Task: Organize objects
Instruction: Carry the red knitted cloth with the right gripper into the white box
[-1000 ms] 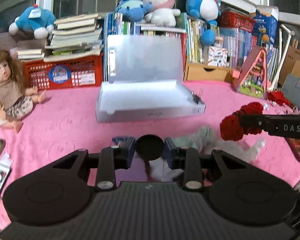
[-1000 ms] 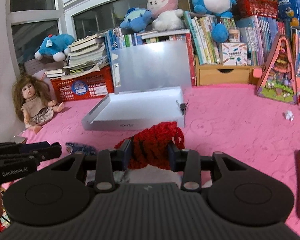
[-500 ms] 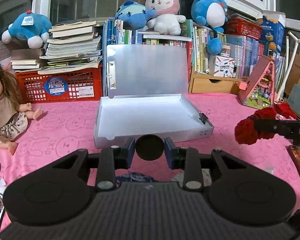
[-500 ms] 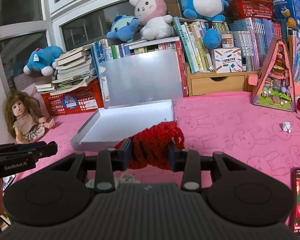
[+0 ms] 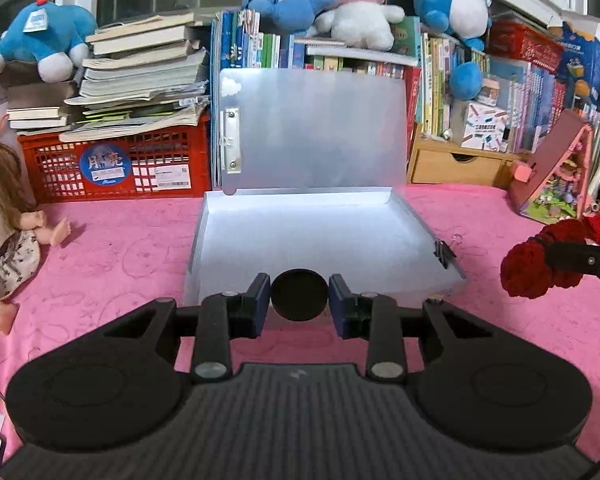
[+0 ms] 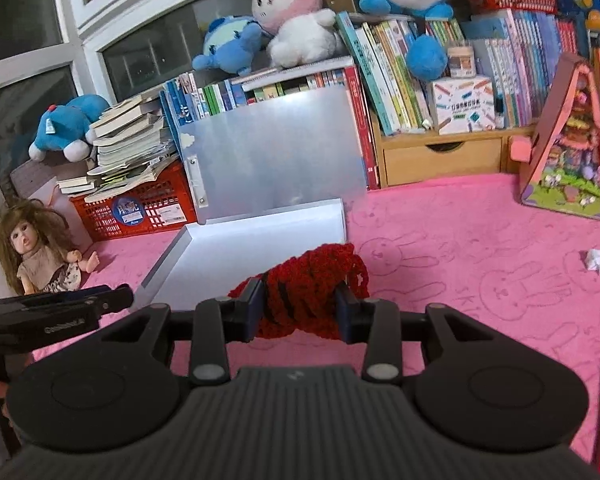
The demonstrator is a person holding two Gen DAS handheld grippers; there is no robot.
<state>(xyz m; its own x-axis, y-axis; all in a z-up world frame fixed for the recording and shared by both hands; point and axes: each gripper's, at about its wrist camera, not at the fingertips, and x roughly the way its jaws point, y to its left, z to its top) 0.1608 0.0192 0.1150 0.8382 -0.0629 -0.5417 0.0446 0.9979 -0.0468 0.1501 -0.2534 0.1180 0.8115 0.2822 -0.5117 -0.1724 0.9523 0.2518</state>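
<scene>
Red crocheted yarn [image 6: 308, 292] is clamped between the pads of the right gripper [image 6: 300, 312], held above the pink cloth [image 6: 480, 248] just right of the near right corner of the open grey file box [image 5: 300, 236]; from the left wrist view the same bundle [image 5: 536, 264] shows at the right edge. The left gripper [image 5: 298, 304] is clenched on a round black disc [image 5: 298, 295] at the near edge of that box, whose lid [image 5: 320, 128] stands upright against the books [image 5: 140, 80]. A doll [image 6: 40, 256] sits at the far left beside a red crate [image 5: 116, 164].
</scene>
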